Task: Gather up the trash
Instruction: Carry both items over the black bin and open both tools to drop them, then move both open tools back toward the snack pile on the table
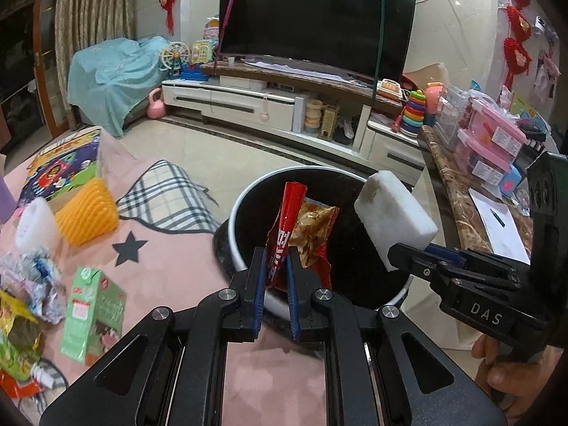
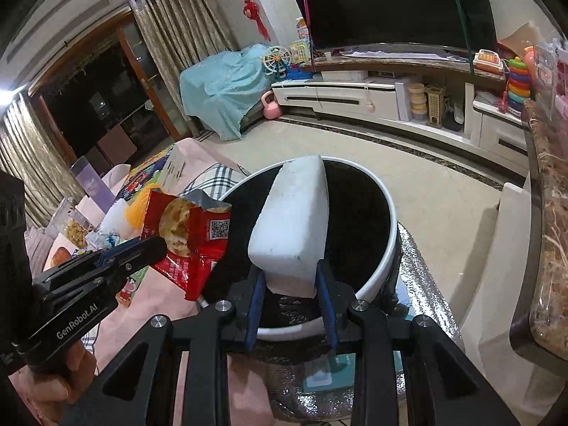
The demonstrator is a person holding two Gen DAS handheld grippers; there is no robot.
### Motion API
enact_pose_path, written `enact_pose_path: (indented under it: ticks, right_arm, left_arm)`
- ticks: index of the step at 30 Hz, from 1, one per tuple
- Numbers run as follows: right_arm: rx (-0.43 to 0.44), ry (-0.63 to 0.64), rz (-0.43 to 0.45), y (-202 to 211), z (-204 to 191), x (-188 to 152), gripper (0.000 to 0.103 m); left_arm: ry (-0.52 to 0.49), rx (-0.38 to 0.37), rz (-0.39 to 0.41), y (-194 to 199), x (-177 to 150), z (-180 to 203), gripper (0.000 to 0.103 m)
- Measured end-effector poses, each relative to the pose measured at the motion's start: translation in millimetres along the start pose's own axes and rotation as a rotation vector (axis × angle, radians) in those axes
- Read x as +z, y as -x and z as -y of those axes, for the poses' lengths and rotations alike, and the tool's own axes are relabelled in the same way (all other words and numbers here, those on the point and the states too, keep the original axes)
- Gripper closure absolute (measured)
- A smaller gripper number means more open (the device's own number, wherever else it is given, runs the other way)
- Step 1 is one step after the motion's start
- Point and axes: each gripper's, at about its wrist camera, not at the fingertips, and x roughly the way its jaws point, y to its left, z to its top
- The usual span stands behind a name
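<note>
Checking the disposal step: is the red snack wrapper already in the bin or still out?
Still out: the left gripper holds the red snack wrapper above the black-lined white bin.

A red snack wrapper [image 1: 301, 234], torn open and crumpled, with a picture of chips and a QR code on it, is pinched at its lower edge and stands up over the mouth of the bin [image 1: 245, 195]. A white foam block [image 2: 294, 227], scuffed and chunky, is clamped at its near end and juts out tilted above the same opening. The bin is round, white-rimmed, lined with a black bag, and looks empty inside
</note>
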Motion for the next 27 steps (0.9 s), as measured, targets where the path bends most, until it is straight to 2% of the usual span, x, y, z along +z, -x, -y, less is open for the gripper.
enact_pose_path:
  ticks: [11, 12, 15, 16, 17, 18, 19, 22, 24, 25, 27]
  right_arm:
    - [-0.025, -0.014, -0.020, -10.5, 8.4, 7.5, 0.069]
    - [-0.026, -0.018, -0.024, -10.7, 8.3, 7.9, 0.066]
    - [-0.032, -0.023, -0.026, -9.8, 9.2, 10.2, 0.065]
    - [-0.032, -0.024, -0.023, -9.3, 9.6, 11.6, 0.063]
    - [-0.031, -0.027, -0.020, -7.6, 9.7, 12.2, 0.056]
    - [-0.027, -0.029, -0.014, -5.7, 9.8, 12.5, 0.048]
    - [-0.027, -0.028, -0.009, -3.9, 9.0, 11.8, 0.048]
    - [-0.027, -0.026, 0.004, 2.8, 4.1, 7.6, 0.046]
    - [-0.022, -0.026, 0.011, 6.2, -0.4, 2.7, 0.033]
    - [-0.016, -0.027, 0.018, 8.6, -3.6, -0.7, 0.031]
    - [0.005, -0.037, 0.029, 14.2, -10.4, -9.5, 0.028]
  left_arm:
    - [0.026, -0.023, -0.044, -23.6, 8.5, -1.3, 0.092]
    - [0.021, -0.020, -0.042, -24.9, 9.9, -0.2, 0.092]
    - [0.009, -0.022, -0.047, -26.4, 11.7, 1.4, 0.086]
    - [0.007, -0.018, -0.045, -25.5, 11.6, 1.5, 0.078]
    - [0.007, -0.017, -0.036, -22.8, 10.7, 0.6, 0.069]
    - [0.010, -0.014, -0.029, -20.5, 9.8, -0.8, 0.065]
    - [0.016, -0.010, -0.019, -16.4, 7.9, -2.8, 0.060]
    - [0.034, -0.001, 0.001, -3.9, -1.0, -9.8, 0.056]
    - [0.059, 0.020, 0.012, 7.2, -12.3, -16.8, 0.047]
    - [0.073, 0.026, 0.019, 11.9, -16.4, -20.0, 0.043]
    - [0.110, 0.031, 0.045, 25.3, -30.0, -28.6, 0.042]
